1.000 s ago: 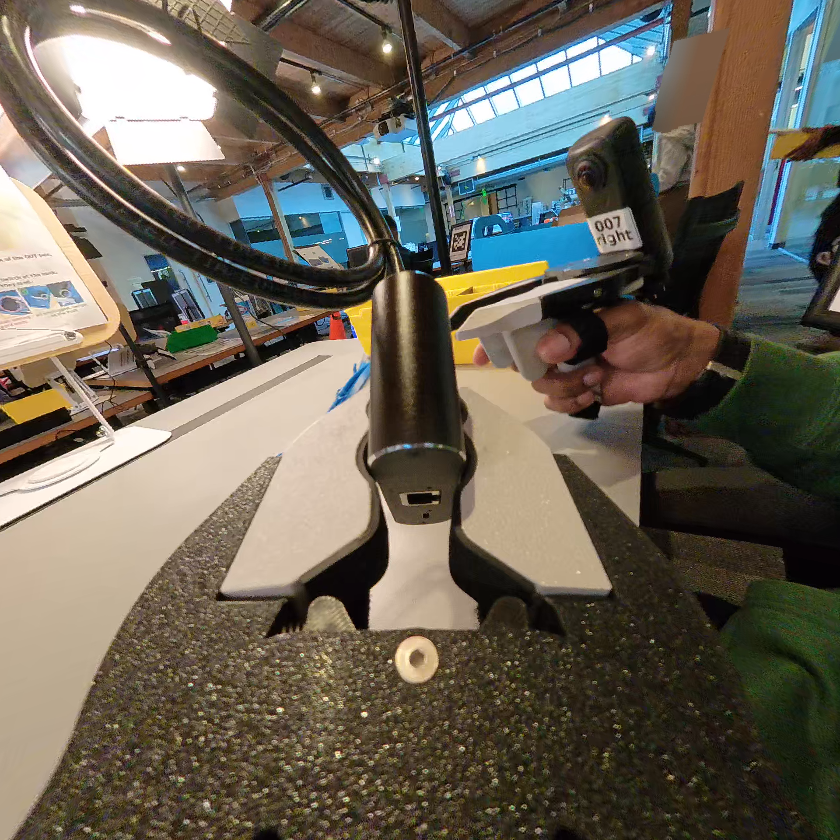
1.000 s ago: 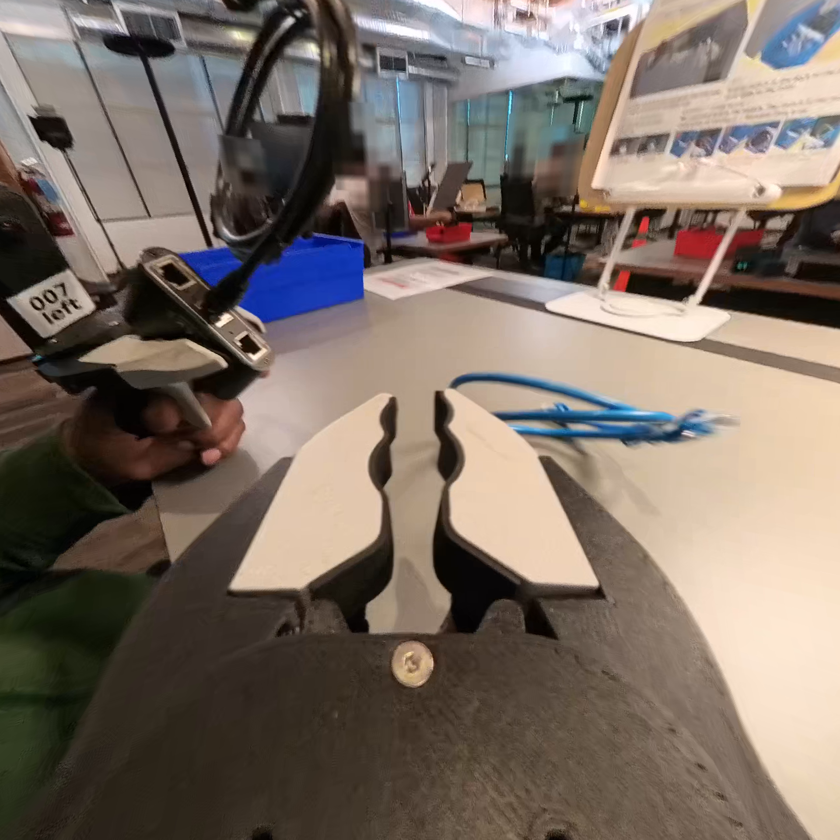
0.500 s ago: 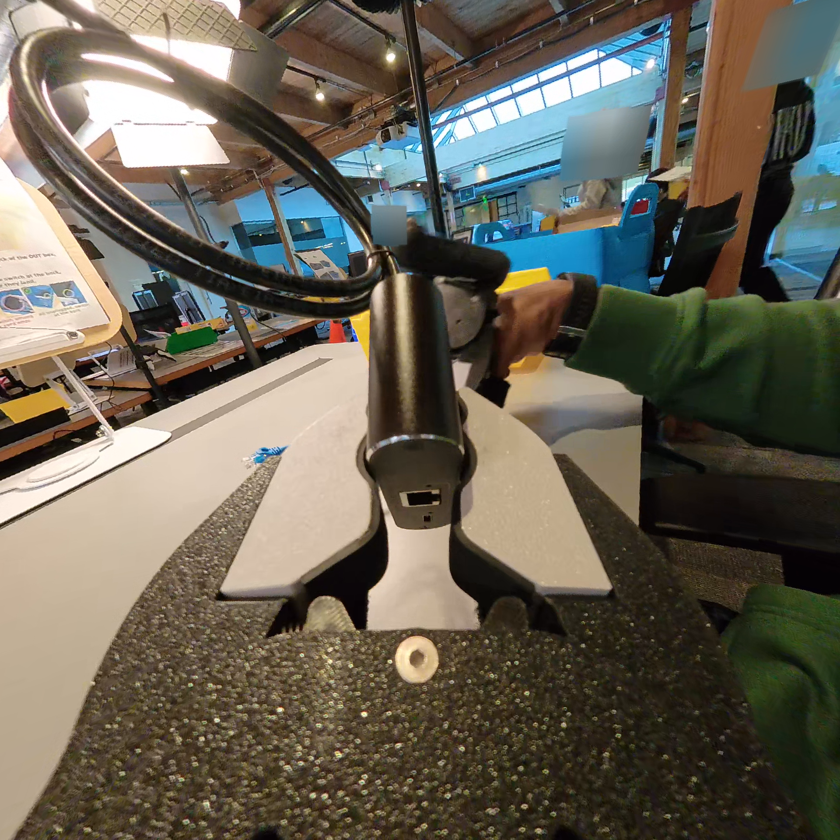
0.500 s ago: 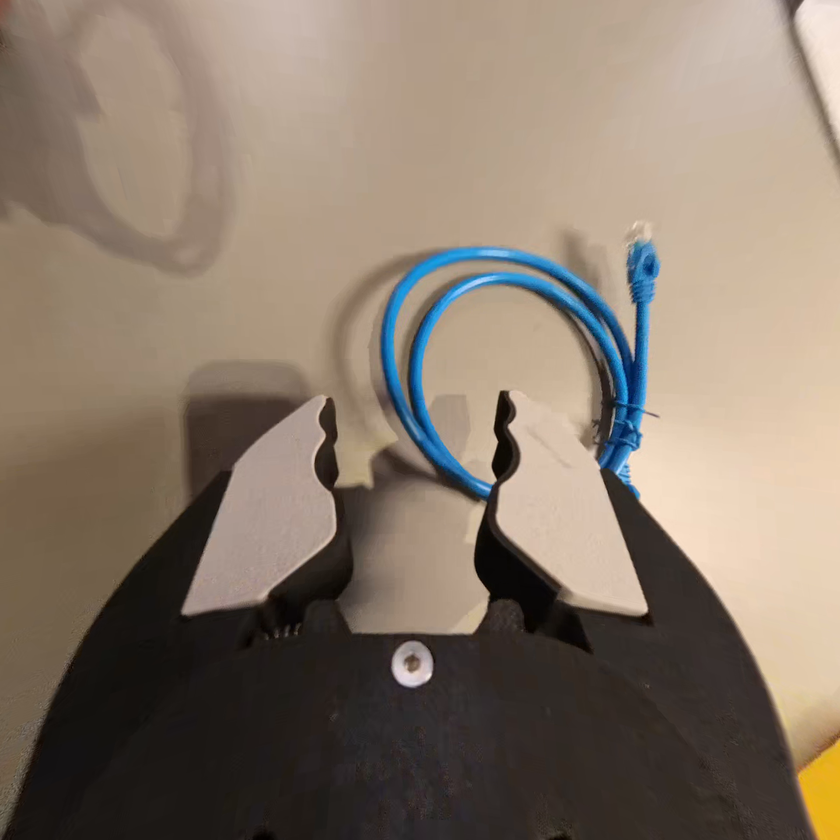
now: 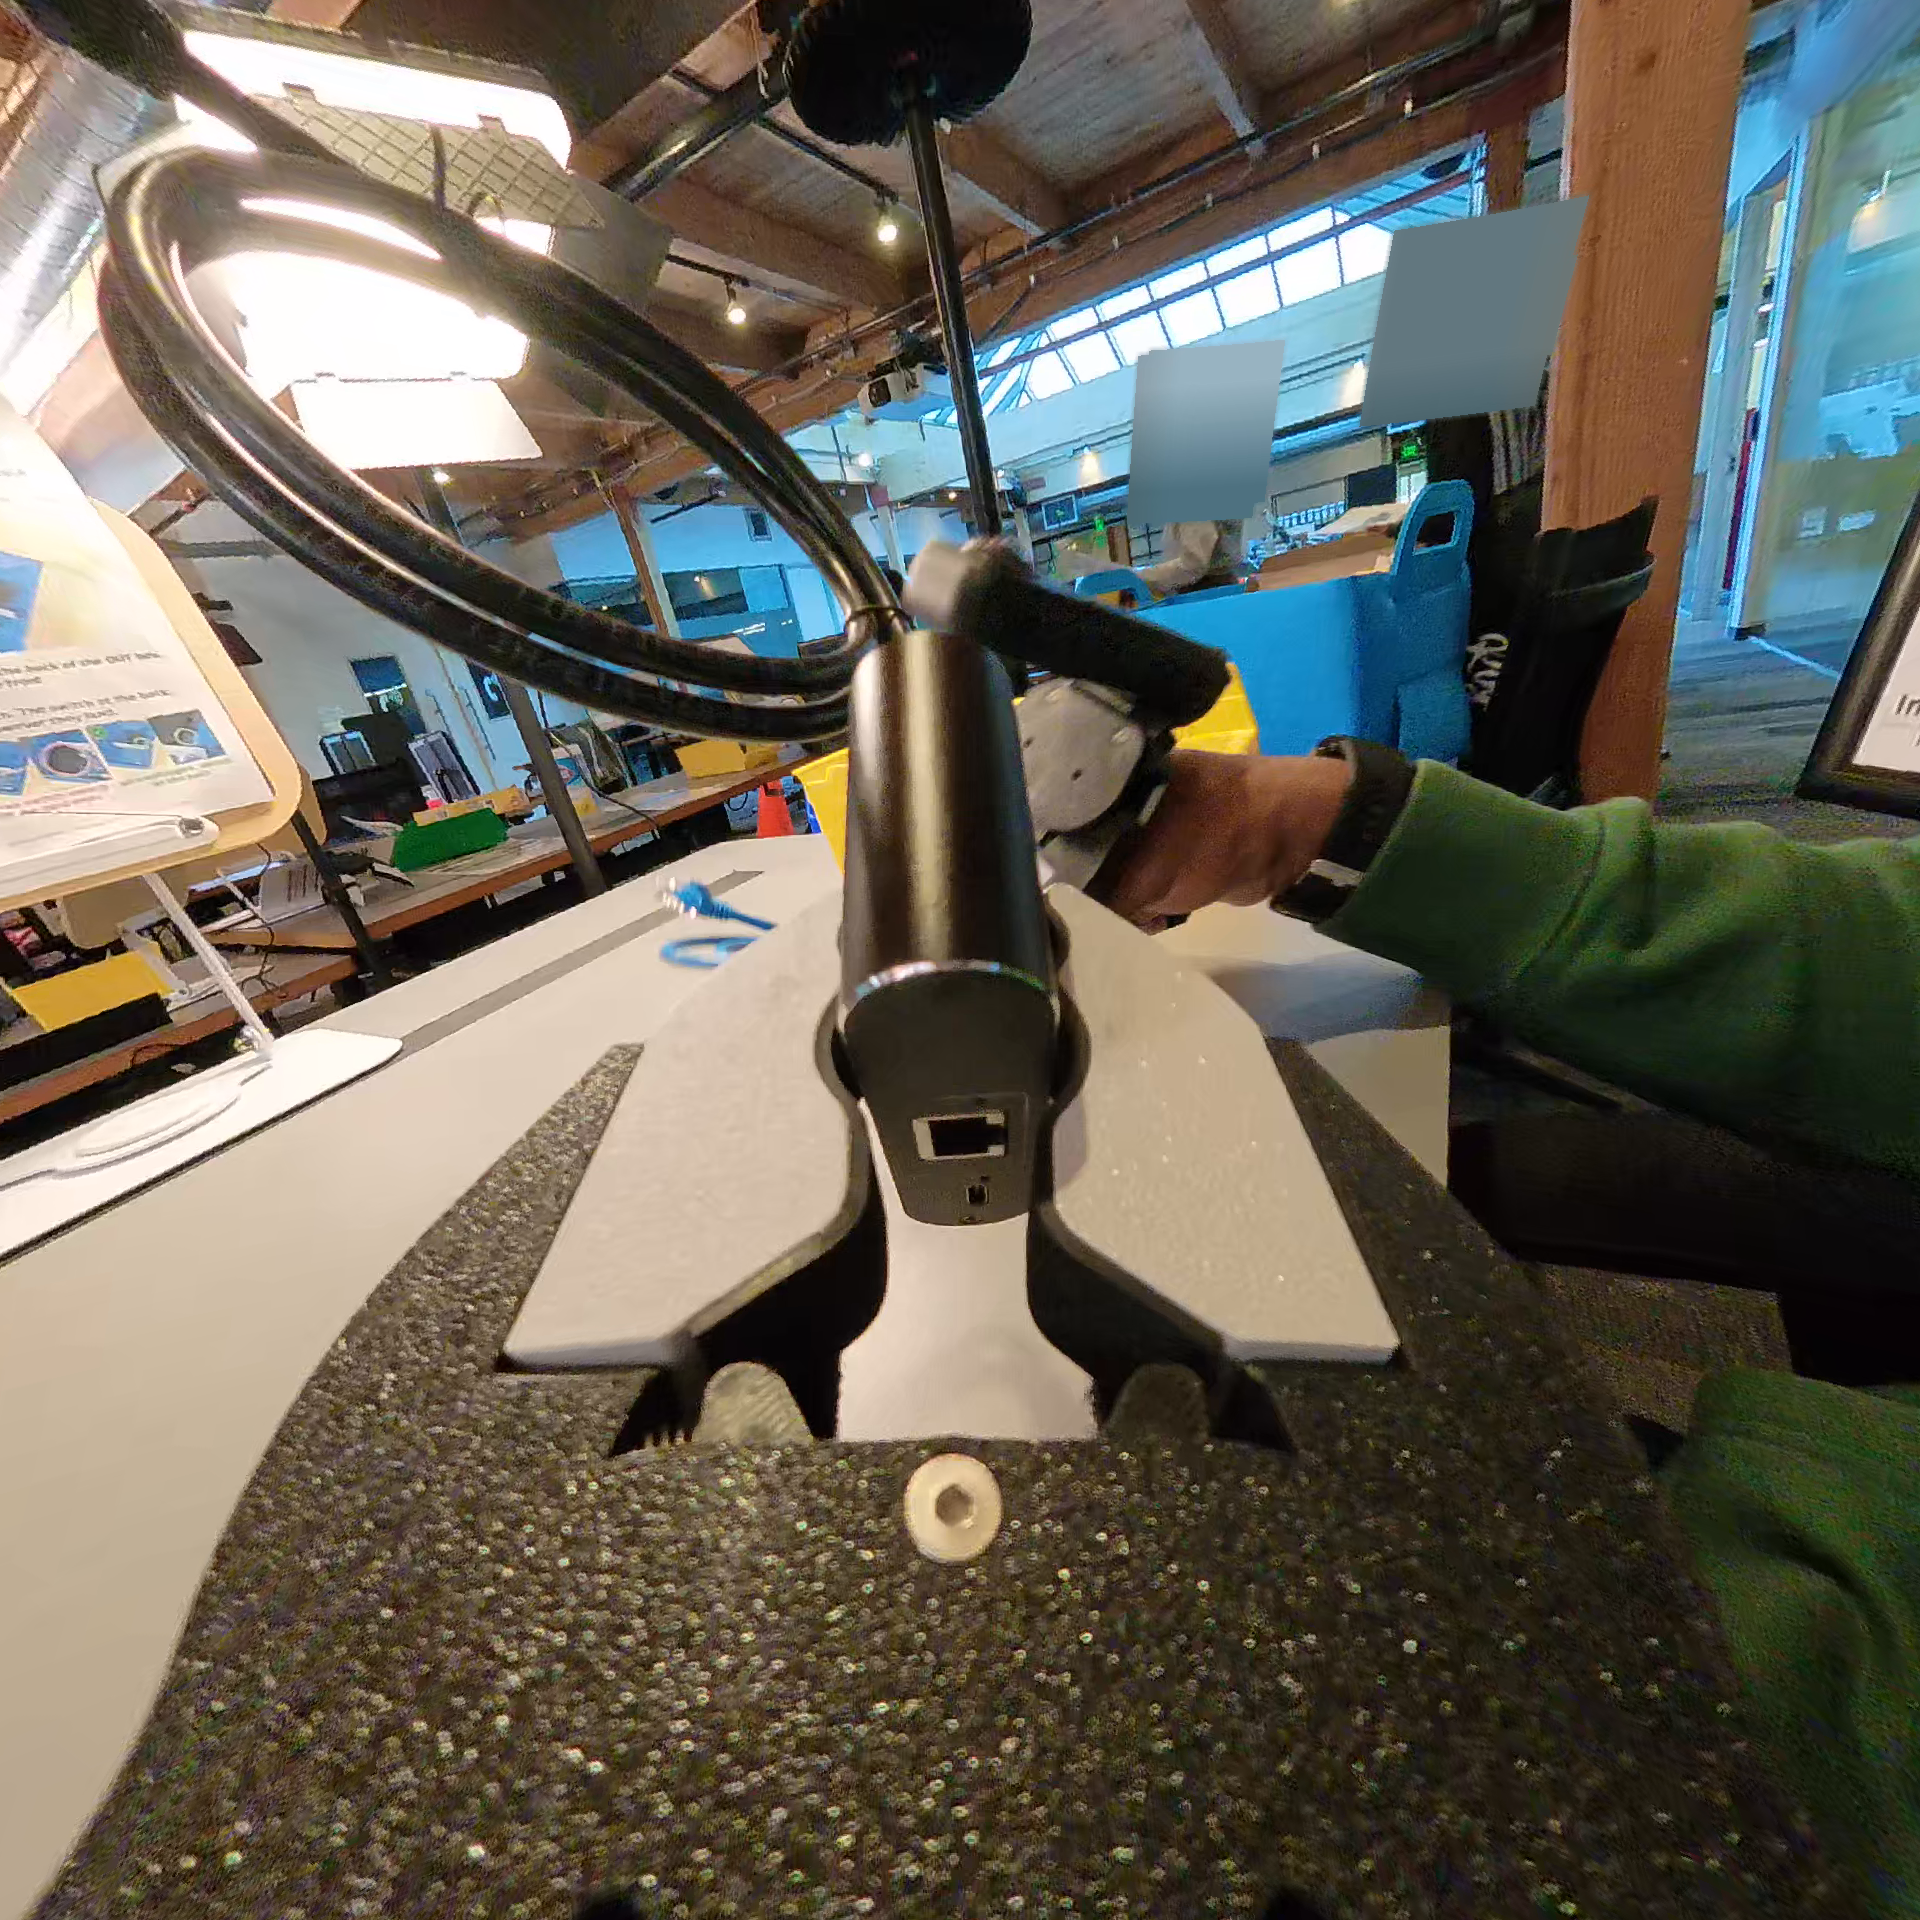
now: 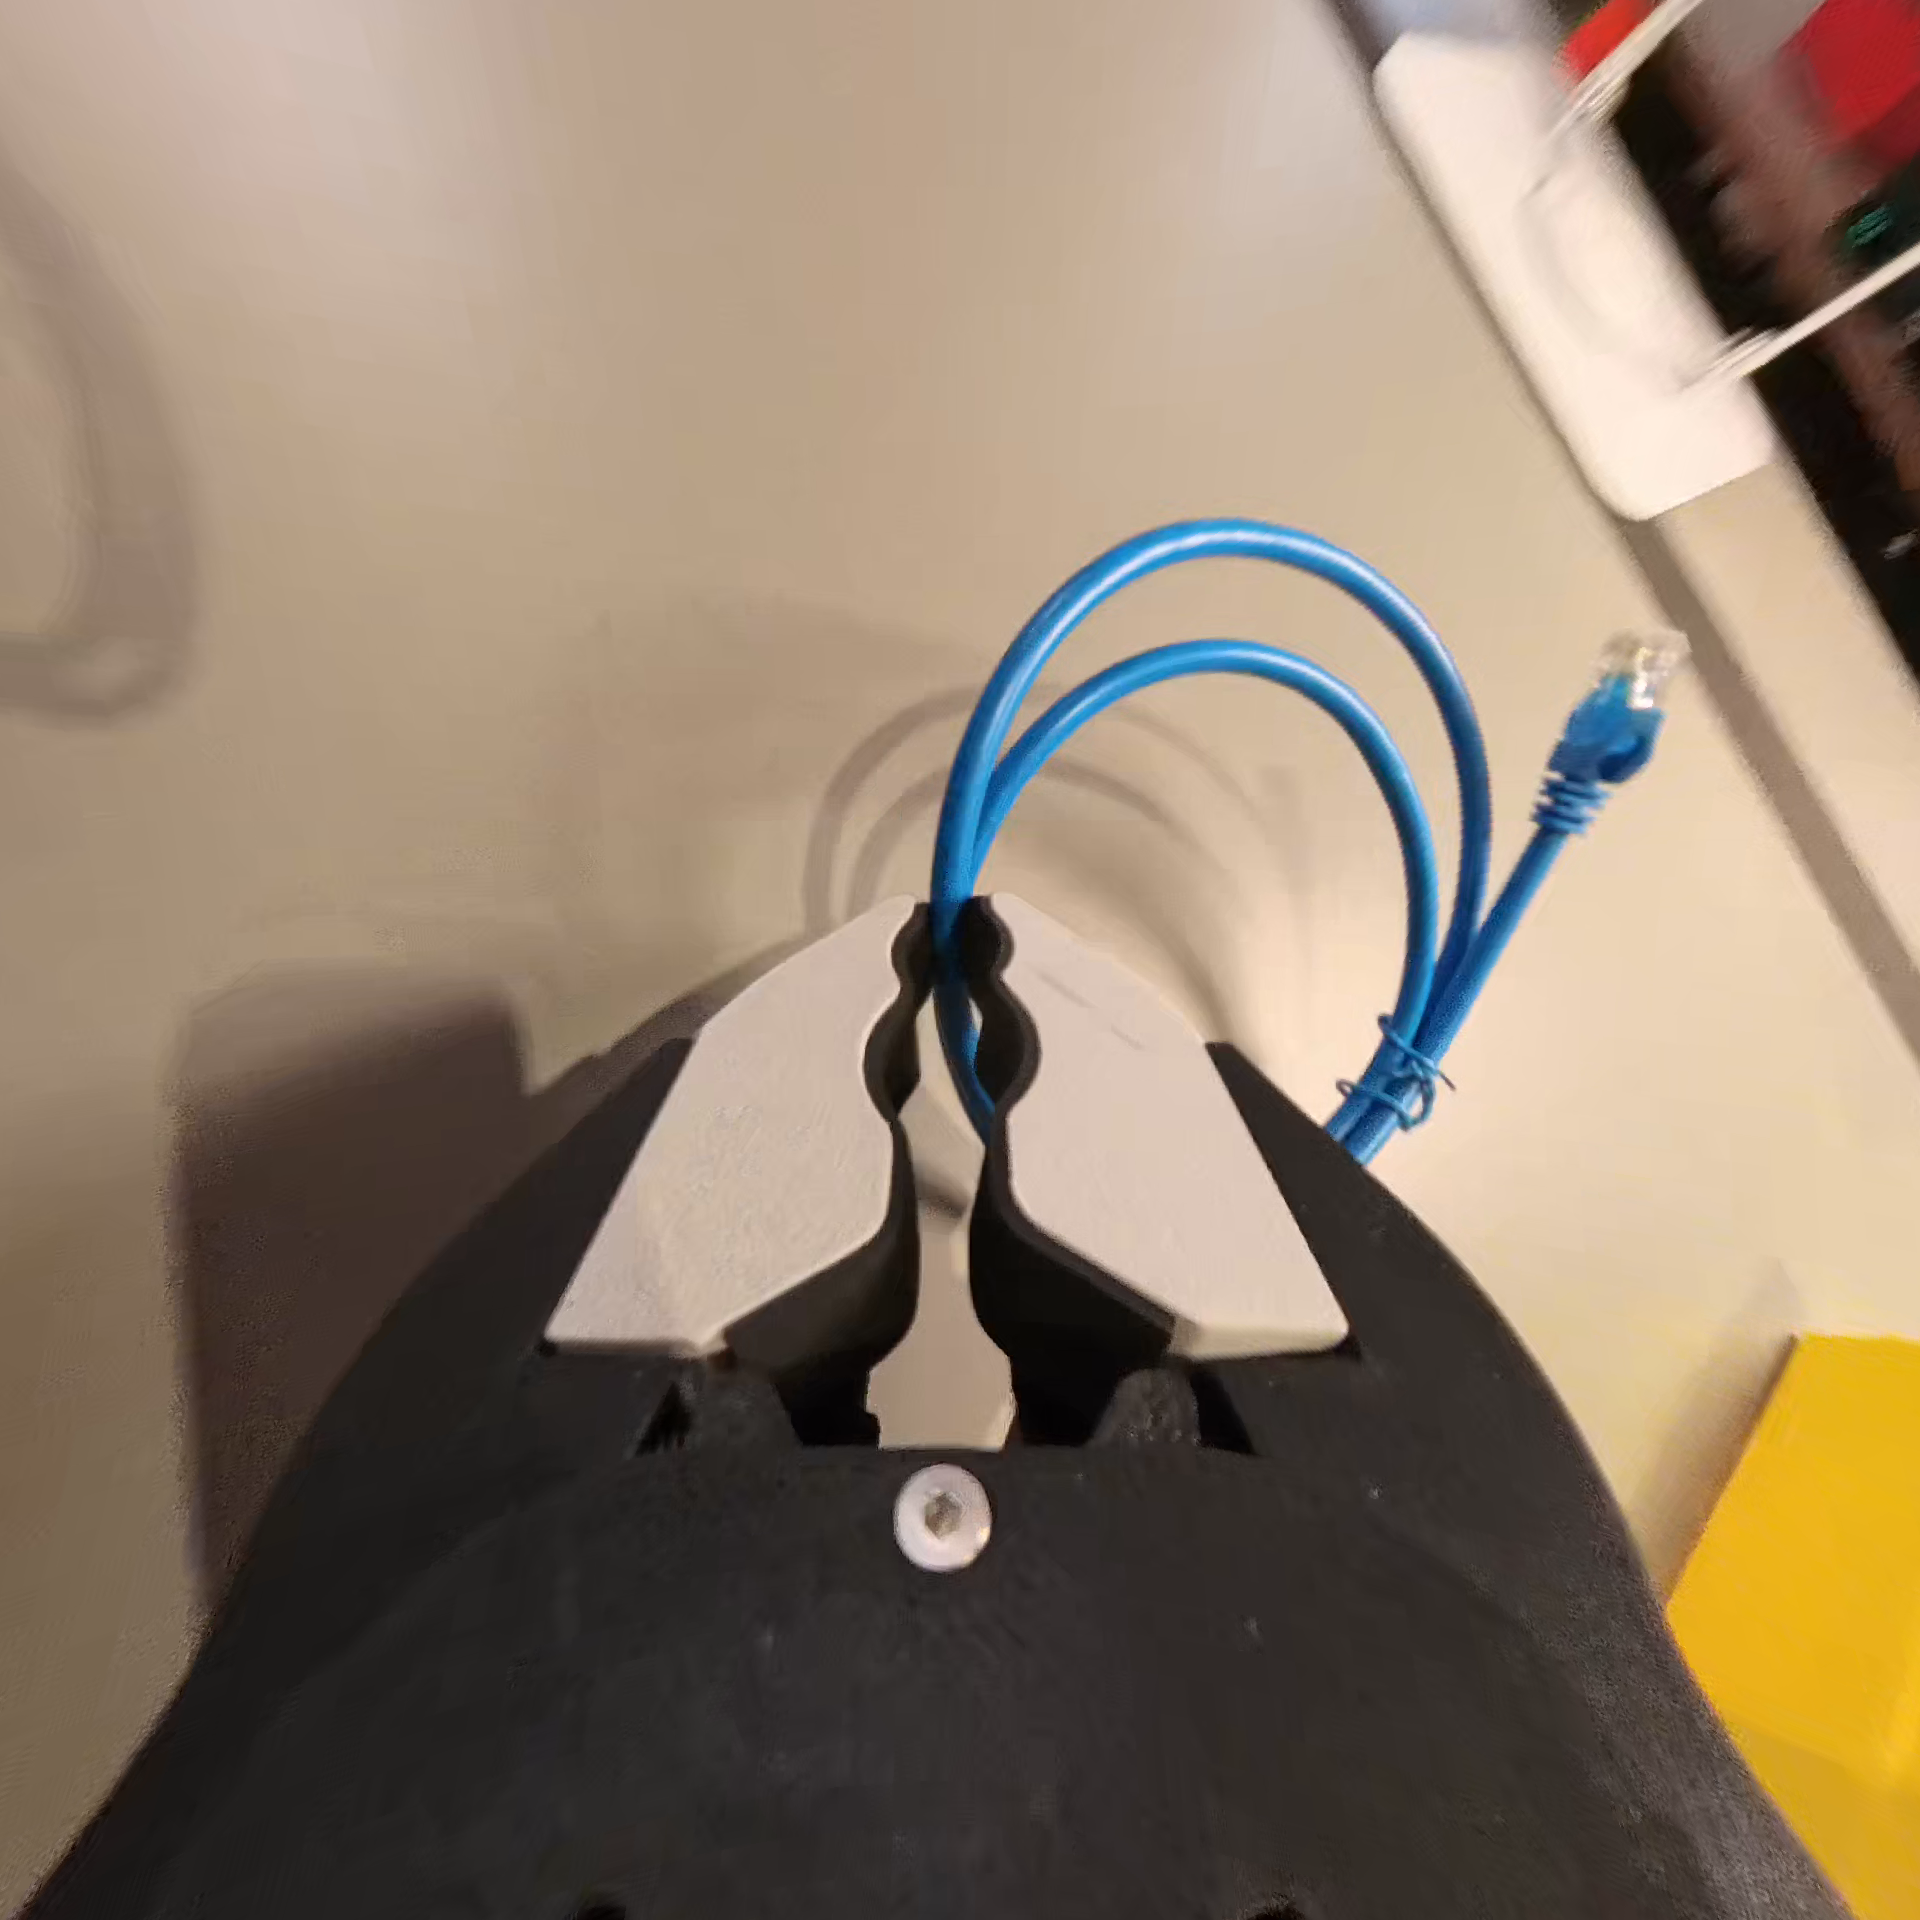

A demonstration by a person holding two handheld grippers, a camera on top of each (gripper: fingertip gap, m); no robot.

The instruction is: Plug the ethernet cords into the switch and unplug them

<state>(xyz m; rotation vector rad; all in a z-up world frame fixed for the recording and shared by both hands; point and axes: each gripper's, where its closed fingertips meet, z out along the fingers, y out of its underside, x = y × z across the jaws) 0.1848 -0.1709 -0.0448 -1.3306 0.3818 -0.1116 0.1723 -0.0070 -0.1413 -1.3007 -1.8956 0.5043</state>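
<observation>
right gripper [image 6: 951,914] has closed on blue ethernet cord [image 6: 1226,665] | grey table [image 6: 520,416], workshop | left gripper [image 5: 951,997] clamps black switch [image 5: 940,831]

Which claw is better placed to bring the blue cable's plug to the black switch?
Right. The right claw is already shut on the blue cable, with its plug free. The left claw is busy gripping the switch, whose port faces the camera.

The grey table [image 6: 520,416] lies bare left of the blue ethernet cord [image 6: 1226,665]. To its right a white stand base [image 6: 1558,291] and a yellow bin [image 6: 1808,1621] crowd the edge. Black cable loops [image 5: 416,540] arch over the switch [image 5: 940,883], blocking the way from above.
</observation>
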